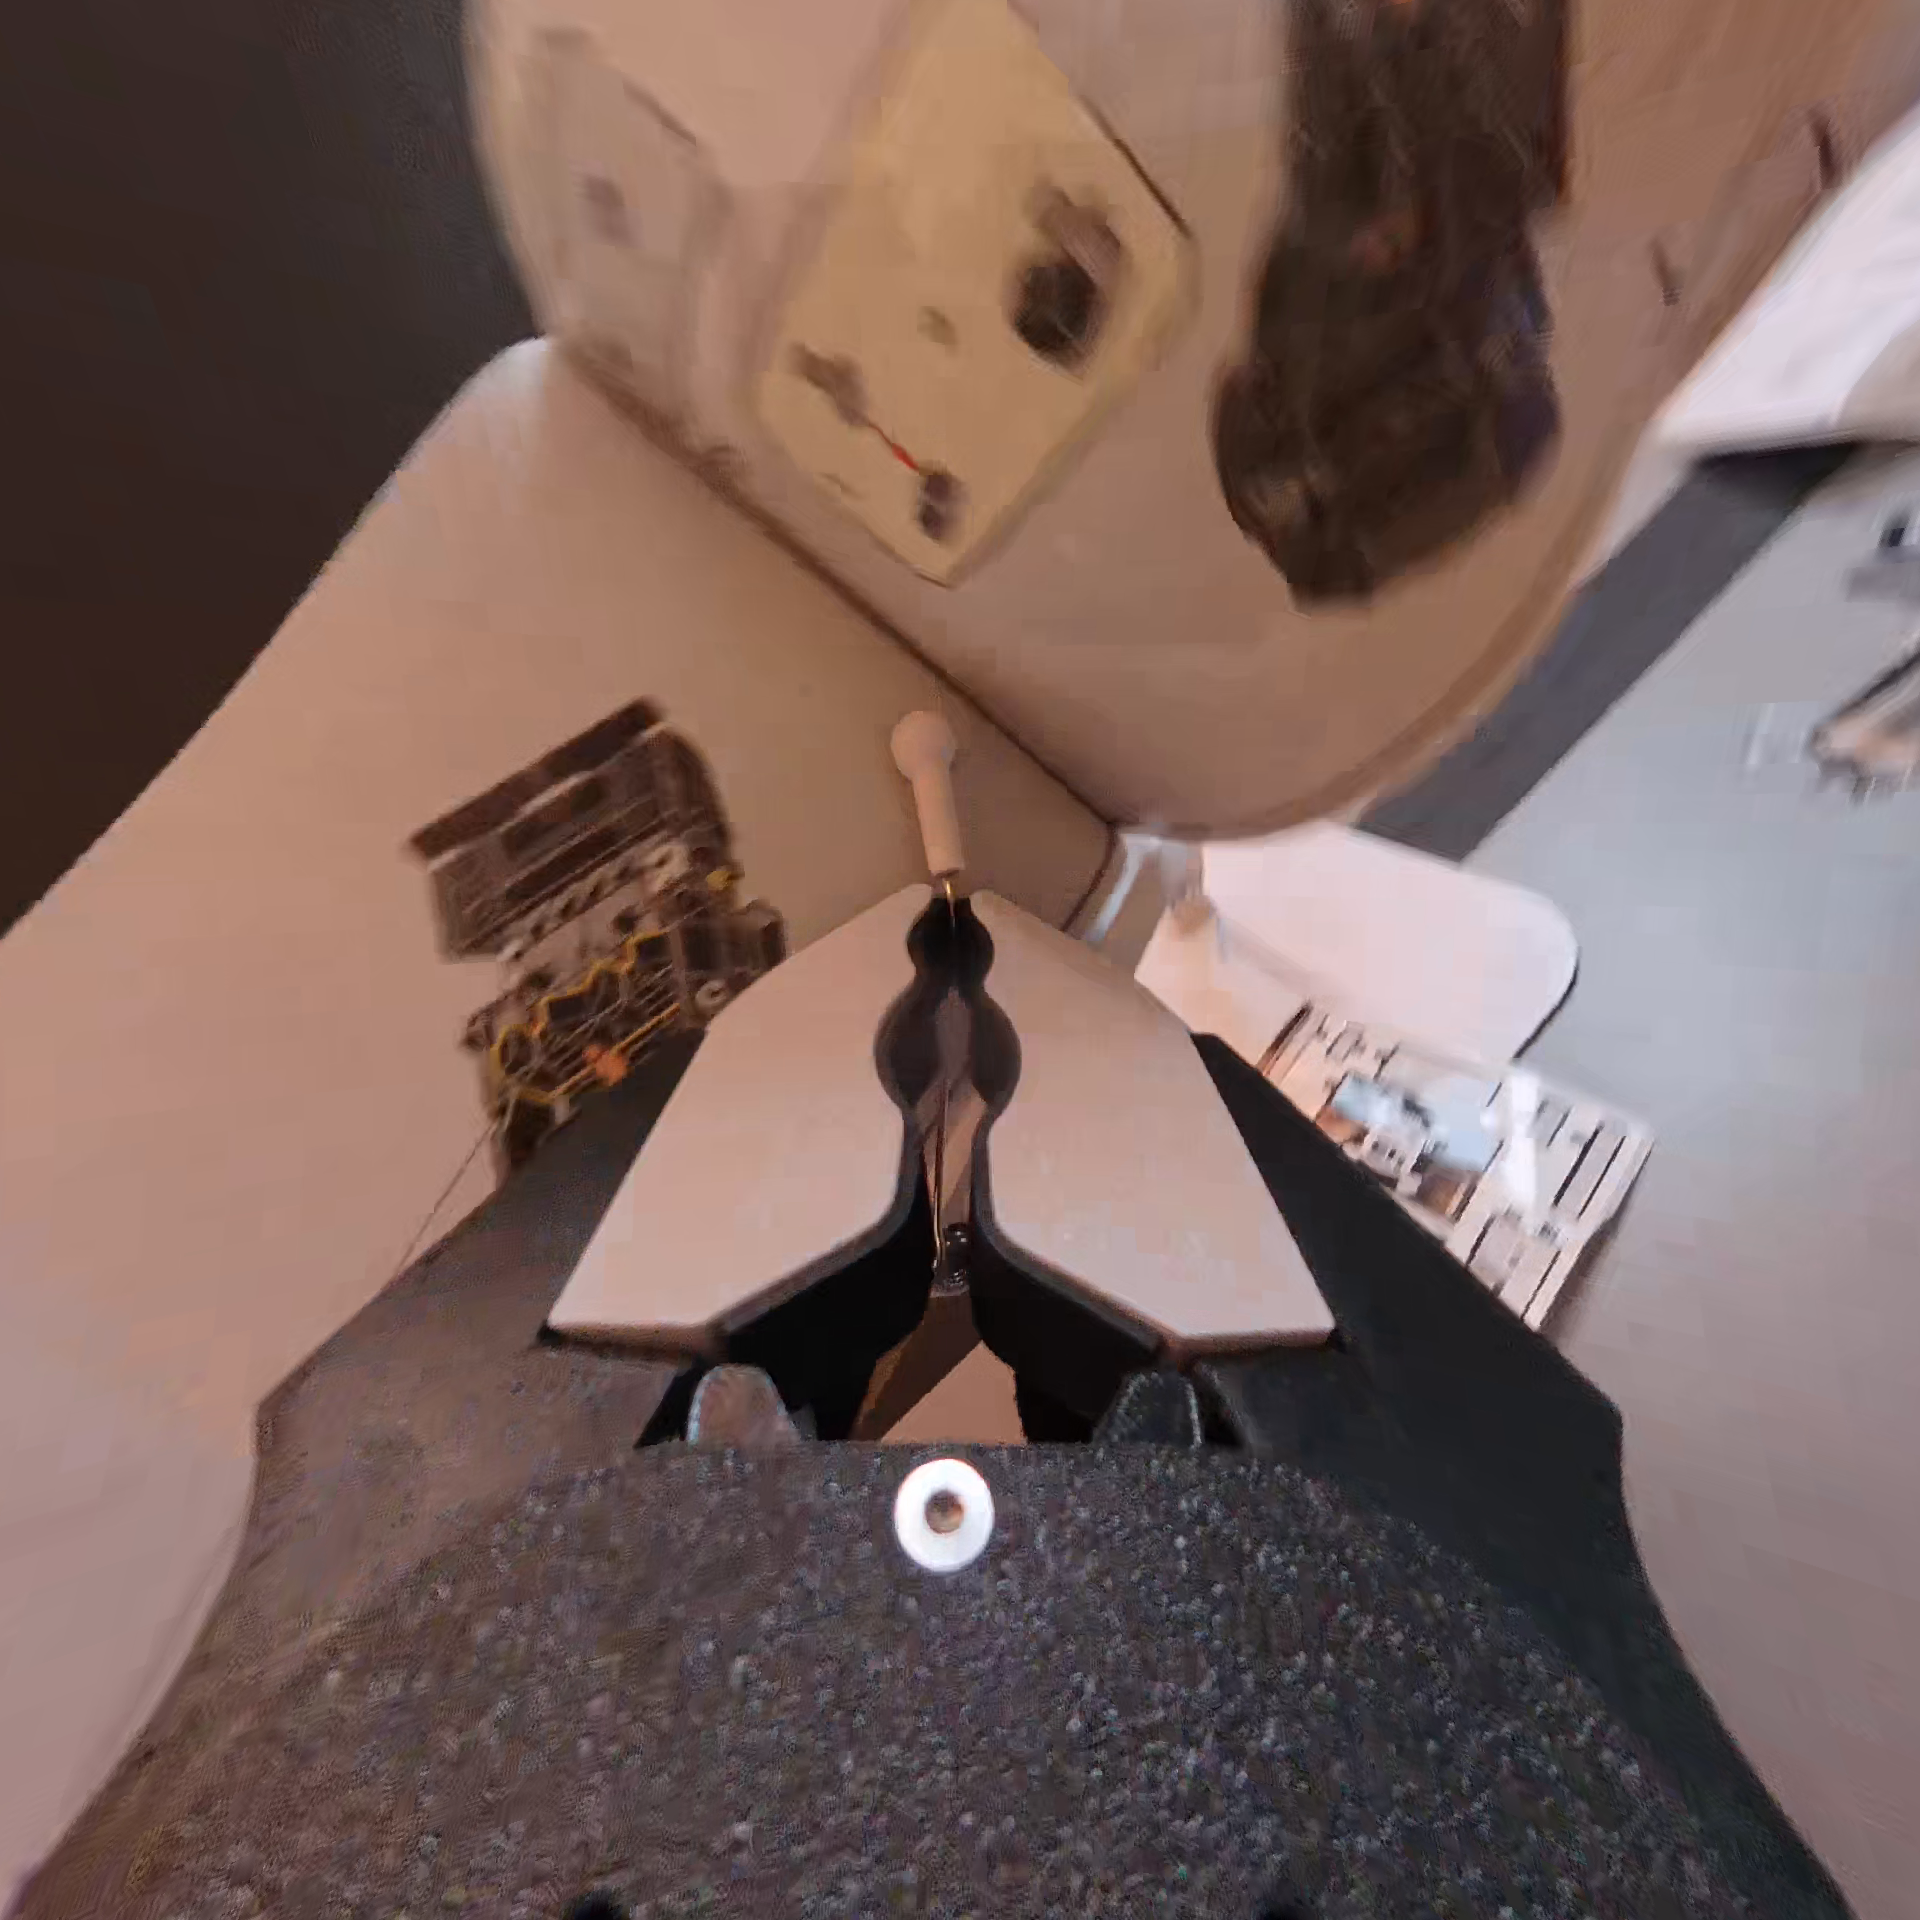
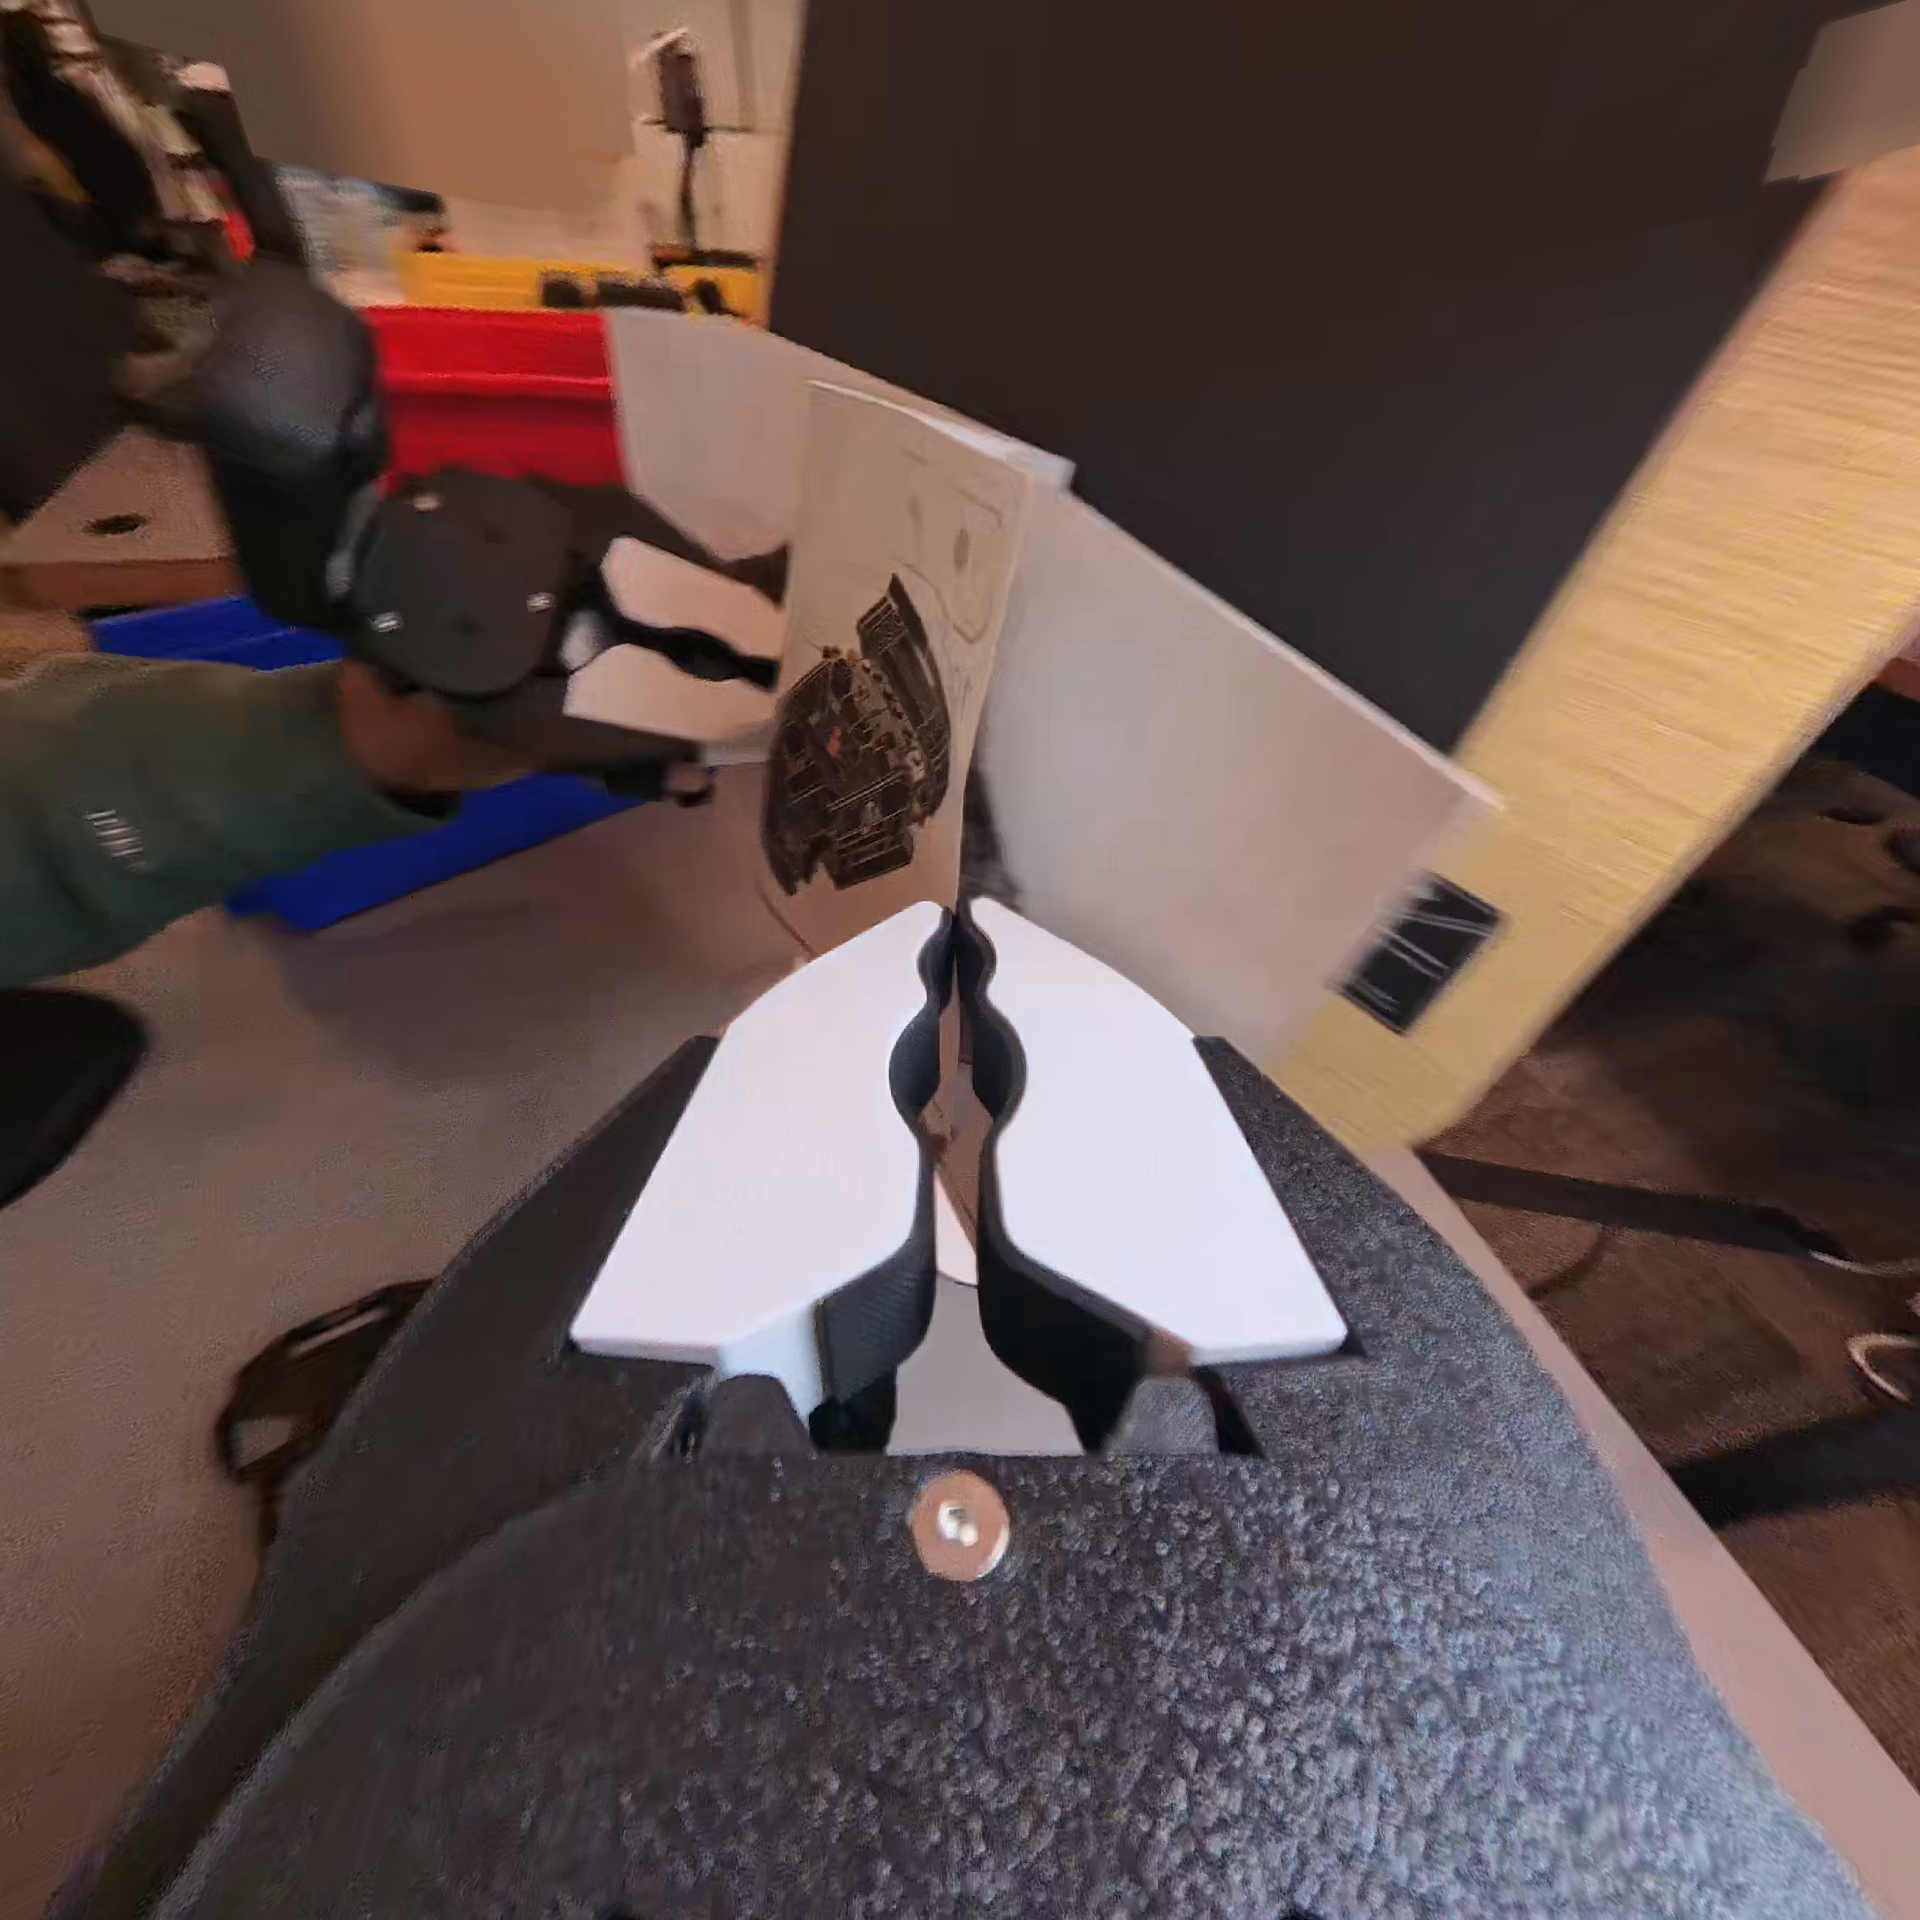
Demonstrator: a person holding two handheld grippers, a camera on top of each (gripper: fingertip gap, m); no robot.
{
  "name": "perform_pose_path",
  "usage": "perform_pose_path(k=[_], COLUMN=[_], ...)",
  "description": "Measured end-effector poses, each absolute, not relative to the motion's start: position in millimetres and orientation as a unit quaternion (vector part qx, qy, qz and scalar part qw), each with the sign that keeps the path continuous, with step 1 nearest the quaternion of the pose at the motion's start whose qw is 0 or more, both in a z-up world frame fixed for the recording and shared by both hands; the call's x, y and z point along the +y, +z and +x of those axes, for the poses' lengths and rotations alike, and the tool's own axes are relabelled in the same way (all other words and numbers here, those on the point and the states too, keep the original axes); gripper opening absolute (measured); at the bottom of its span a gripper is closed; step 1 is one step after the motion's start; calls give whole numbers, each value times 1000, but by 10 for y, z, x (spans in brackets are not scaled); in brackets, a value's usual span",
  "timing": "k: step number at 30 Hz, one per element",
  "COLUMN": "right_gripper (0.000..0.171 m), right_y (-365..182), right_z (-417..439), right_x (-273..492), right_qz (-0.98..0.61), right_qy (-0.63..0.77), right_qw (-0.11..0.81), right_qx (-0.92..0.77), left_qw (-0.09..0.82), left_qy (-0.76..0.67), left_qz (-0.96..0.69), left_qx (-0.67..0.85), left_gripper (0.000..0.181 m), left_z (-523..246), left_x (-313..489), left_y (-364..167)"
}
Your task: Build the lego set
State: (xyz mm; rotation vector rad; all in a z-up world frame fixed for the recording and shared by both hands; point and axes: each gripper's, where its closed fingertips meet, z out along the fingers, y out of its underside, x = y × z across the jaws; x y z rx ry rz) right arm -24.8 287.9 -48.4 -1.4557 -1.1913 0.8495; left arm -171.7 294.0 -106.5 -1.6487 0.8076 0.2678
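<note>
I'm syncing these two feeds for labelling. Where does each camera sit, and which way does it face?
Left wrist view: rides the left gripper, facing along its shut fingers into the open instruction booklet; only its own fingers and housing show.
Right wrist view: rides the right gripper, facing a booklet page almost edge-on; the left gripper and a green sleeve show at left.
Shared: the booklet, pinched by both grippers.

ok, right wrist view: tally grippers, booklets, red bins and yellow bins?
Grippers: 2 (right gripper, left gripper)
booklet: 1
red bin: 1
yellow bin: 1
Total: 5
</note>
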Motion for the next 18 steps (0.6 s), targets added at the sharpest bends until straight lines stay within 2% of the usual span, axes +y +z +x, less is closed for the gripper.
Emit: perform_pose_path(k=[4,10,15,16,18], right_gripper=[0,0,0,2,23], right_y=[-575,-627,-619,-634,-718], right_z=[-676,-1347,-1832,-1902,-2014], right_x=[2488,2443,2410,2418,2381], right_qz=[-600,-588,-545,-535,-526], right_qy=[316,231,311,315,336], right_qw=[470,489,471,470,443], right_qx=[-566,-601,-620,-627,-644], left_qw=[660,685,696,699,706], left_qy=[4,-78,-146,-161,-183], left_qz=[-714,-712,-701,-696,-684], left_qx=[234,134,52,36,11], left_gripper=[1,3,5,5,6], left_z=[-1861,-2095,-2344,-2380,-2432], left_x=[2904,2831,2765,2749,2716], left_y=[-917,-845,-879,-892,-920])
